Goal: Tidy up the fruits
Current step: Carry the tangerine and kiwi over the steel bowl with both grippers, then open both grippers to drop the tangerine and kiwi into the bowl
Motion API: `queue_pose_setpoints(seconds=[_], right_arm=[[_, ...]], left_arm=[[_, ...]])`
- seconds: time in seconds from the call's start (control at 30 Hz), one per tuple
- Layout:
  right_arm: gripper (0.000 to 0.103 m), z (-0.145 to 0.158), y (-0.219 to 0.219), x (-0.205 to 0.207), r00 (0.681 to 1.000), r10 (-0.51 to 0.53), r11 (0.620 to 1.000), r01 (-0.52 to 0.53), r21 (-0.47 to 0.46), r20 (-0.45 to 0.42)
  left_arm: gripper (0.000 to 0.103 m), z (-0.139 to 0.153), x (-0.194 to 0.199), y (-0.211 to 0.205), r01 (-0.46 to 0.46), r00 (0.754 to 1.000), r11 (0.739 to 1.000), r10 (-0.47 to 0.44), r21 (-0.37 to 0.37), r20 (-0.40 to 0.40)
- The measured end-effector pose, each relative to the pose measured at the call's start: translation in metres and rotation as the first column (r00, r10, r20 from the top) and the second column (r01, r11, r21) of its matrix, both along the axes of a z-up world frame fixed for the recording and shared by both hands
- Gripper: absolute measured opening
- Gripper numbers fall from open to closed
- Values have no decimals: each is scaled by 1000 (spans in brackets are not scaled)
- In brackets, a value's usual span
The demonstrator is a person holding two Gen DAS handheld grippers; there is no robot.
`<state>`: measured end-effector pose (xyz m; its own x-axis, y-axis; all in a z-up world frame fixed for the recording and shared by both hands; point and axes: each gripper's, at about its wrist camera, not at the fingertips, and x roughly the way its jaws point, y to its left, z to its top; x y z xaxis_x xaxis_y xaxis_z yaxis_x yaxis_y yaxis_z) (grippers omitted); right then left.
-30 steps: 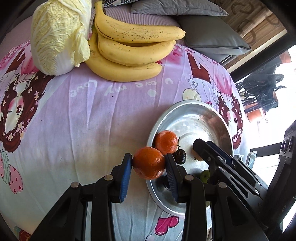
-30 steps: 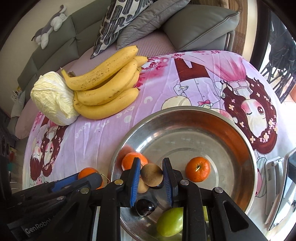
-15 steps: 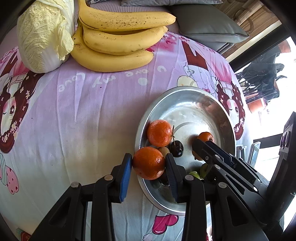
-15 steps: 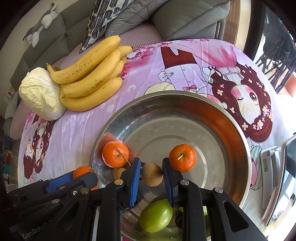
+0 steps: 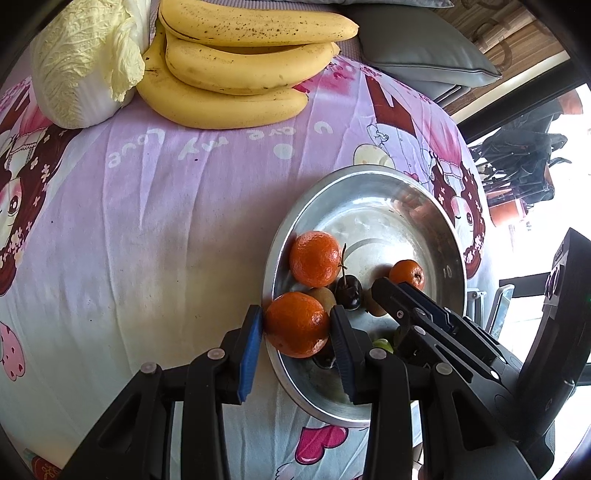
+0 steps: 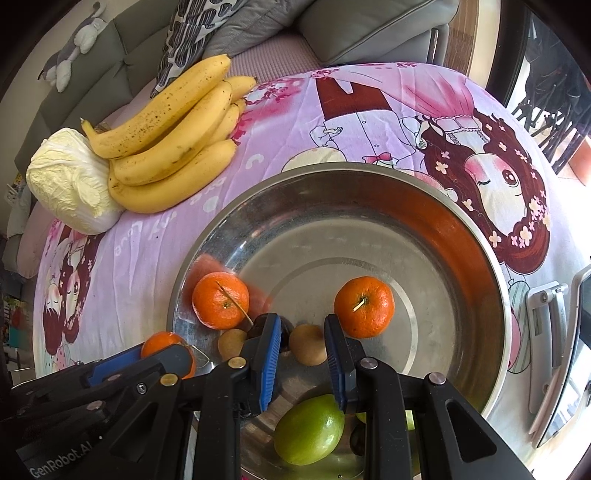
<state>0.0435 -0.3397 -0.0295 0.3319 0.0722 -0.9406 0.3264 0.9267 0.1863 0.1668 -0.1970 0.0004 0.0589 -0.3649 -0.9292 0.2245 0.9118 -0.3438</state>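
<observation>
My left gripper (image 5: 297, 326) is shut on an orange tangerine (image 5: 297, 325), held right over the near-left rim of the steel bowl (image 5: 369, 170). The same tangerine (image 6: 168, 349) shows at the lower left of the right wrist view. My right gripper (image 6: 303, 352) is shut on a small brown fruit (image 6: 308, 343) low inside the bowl (image 6: 369, 177). Its fingertips (image 5: 382, 291) reach in from the right in the left wrist view. In the bowl lie two tangerines (image 6: 220, 301) (image 6: 364, 306), another brown fruit (image 6: 231, 342), a dark cherry (image 5: 348, 291) and a green fruit (image 6: 309, 430).
A bunch of bananas (image 6: 173, 147) and a pale cabbage (image 6: 70, 181) lie on the pink printed cloth at the far left. Grey sofa cushions (image 6: 369, 26) stand behind the table. A silver phone stand (image 6: 546, 317) sits at the bowl's right.
Both grips hold as before. The right gripper has edged a little across the bowl toward the right-hand tangerine. The left gripper with its tangerine has barely shifted.
</observation>
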Motion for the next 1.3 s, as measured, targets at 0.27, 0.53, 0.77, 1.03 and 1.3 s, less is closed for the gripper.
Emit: queue_pose_setpoints(seconds=[0.27,0.53,0.77,1.03,1.3], right_arm=[[27,6,-2,-1,1000,-8,1000,7,2,18],[27,10,-2,-1,1000,-9,1000,9,3,27],[27,12,-1,-2,999,-8,1000,8,3,34],[37,6,8,3,1000,14,1000,-14,-16,5],[75,4,13,5,1000,12,1000,-12,-25,2]], left_arm=[[38,2,-1,2,-1,1000,1000,1,-14,-8],[39,5,-1,6,-9,1000,1000,9,-19,-11],[39,8,6,21,-47,999,999,47,9,17],[51,-4,21,54,-152,988,978,146,142,52],[63,-10,24,62,-176,983,961,161,215,88]])
